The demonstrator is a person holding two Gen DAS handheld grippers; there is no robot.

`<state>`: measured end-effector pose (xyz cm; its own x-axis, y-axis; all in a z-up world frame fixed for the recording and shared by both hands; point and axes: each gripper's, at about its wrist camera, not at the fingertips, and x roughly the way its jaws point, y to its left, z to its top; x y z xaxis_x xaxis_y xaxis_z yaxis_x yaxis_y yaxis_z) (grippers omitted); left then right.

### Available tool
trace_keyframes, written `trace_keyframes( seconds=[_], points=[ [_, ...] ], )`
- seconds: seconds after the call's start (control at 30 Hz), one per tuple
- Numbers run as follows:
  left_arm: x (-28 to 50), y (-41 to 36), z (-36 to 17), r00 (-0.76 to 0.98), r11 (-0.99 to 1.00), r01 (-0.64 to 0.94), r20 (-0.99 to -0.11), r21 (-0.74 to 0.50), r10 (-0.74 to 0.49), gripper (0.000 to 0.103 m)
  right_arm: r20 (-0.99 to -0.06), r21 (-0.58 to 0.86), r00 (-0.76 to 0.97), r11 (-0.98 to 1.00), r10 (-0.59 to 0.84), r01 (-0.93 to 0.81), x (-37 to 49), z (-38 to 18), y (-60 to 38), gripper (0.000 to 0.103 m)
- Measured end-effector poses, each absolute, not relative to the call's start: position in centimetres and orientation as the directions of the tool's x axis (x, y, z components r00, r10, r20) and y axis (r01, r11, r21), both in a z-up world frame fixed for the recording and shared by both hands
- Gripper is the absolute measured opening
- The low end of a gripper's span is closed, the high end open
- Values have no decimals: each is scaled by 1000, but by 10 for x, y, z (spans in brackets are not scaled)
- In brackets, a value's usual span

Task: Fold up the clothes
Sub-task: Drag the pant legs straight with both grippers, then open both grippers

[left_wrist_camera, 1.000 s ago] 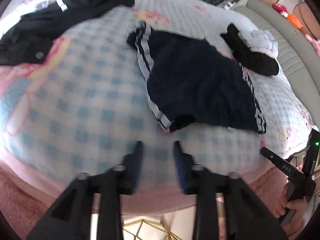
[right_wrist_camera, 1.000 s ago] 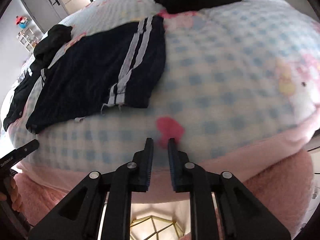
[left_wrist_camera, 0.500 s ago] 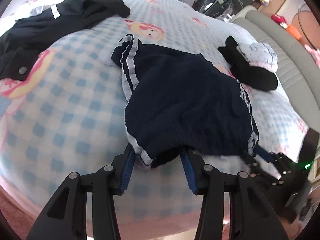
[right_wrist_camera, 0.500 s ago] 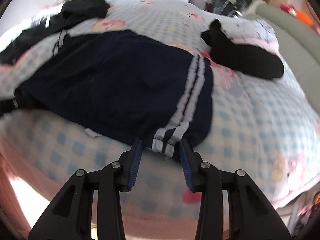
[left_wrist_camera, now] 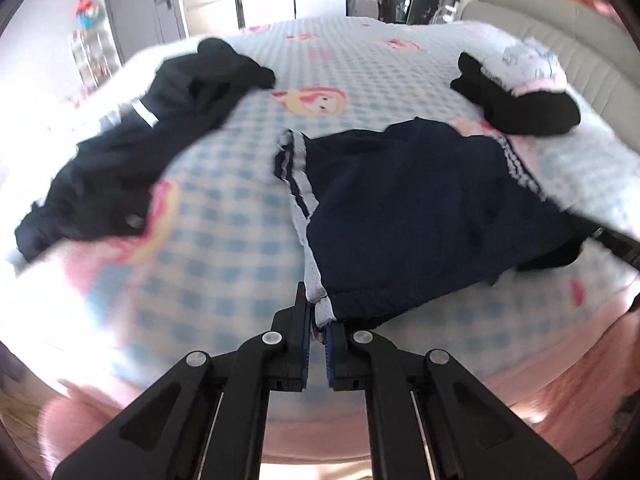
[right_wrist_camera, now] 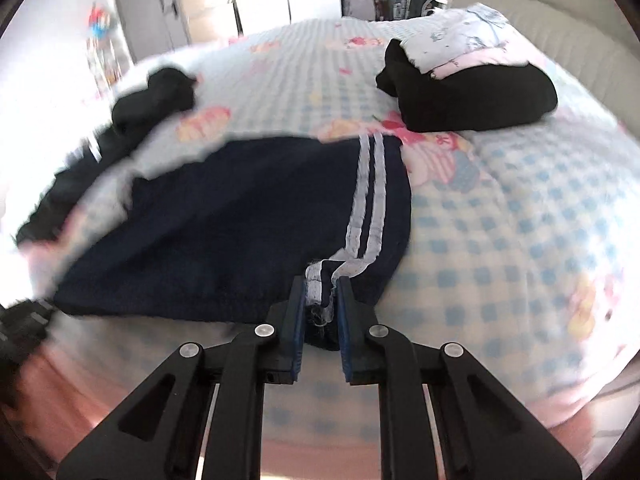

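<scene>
A: Which step of the folding is judged to be in hand?

B: The near hem of the navy shorts is gripped at both corners. The left gripper is clamped narrow on the white-striped corner at the near left. In the right wrist view the right gripper is closing on the striped corner at the near right, with cloth bunched between its pads.

A: Where are the shorts found?

B: They are spread on the blue-checked bedspread, close to its near edge, with the far hem lying toward the middle of the bed.

A: What is called for next?

B: It is judged that both corners should be raised together and carried toward the far hem, so that the shorts are folded in half. The two grips must be kept level, or the fold could be skewed. Thin fabric could slip from a corner pinch.

A: What is offered by one view and not by the other?

B: In the left wrist view a crumpled black garment is seen almost whole at the far left, reflective strip and button included; only its blurred end is caught by the right view. In the right wrist view the folded stack at the far right is shown plainly: a black garment with a white printed piece laid on top. The contact of each gripper with the cloth is shown only by its own camera.
</scene>
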<state>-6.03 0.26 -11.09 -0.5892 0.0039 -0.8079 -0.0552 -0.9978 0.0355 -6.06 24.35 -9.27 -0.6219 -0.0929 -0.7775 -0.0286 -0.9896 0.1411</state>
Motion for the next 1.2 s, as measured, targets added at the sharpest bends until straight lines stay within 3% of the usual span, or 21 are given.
trace_keyframes(
  seconds=[0.13,0.3,0.4,0.5,0.63,0.8,0.87,0.9,1.0,1.1,1.2],
  points=[
    [-60,-12,-114,-544,-999,-27,-839,-24,35,7,-769,184,-629,-982,-114,-48,-53,-85,244,13],
    [-60,5,-131,-510,-998,-40,-860,53,-25,10,-775,290,-607,-952,-172,-100,-50,-96,263,14],
    [-63,-6,-139,-474,-979,-7,-861,-205,184,21,-807,299,-558,-948,-192,-106,-48,-107,265,14],
    [-63,-15,-147,-478,-936,17,-825,-353,302,32,-833,249,-527,-965,-167,-87,-45,-118,259,17],
    [-57,-17,-158,-497,-928,48,-815,-370,300,43,-827,207,-545,-976,-141,-62,-40,-117,257,20],
    [-54,-2,-162,-520,-955,30,-820,-296,239,43,-836,182,-534,-982,-126,-54,-43,-124,259,20],
    [-58,6,-157,-526,-972,3,-827,-237,200,29,-825,212,-548,-974,-137,-76,-46,-123,264,20],
    [-61,7,-150,-544,-978,-2,-821,-207,174,16,-823,209,-553,-975,-130,-81,-51,-122,265,20],
    [-65,7,-124,-603,-991,-14,-789,-137,118,12,-806,159,-586,-984,-81,-83,-63,-107,269,20],
    [-64,3,-93,-668,-995,-27,-739,-101,93,12,-737,197,-672,-975,-75,-107,-60,-81,279,18],
    [-74,1,-106,-608,-999,-27,-792,-36,45,13,-742,208,-667,-968,-65,-137,-62,-81,285,18]
  ],
)
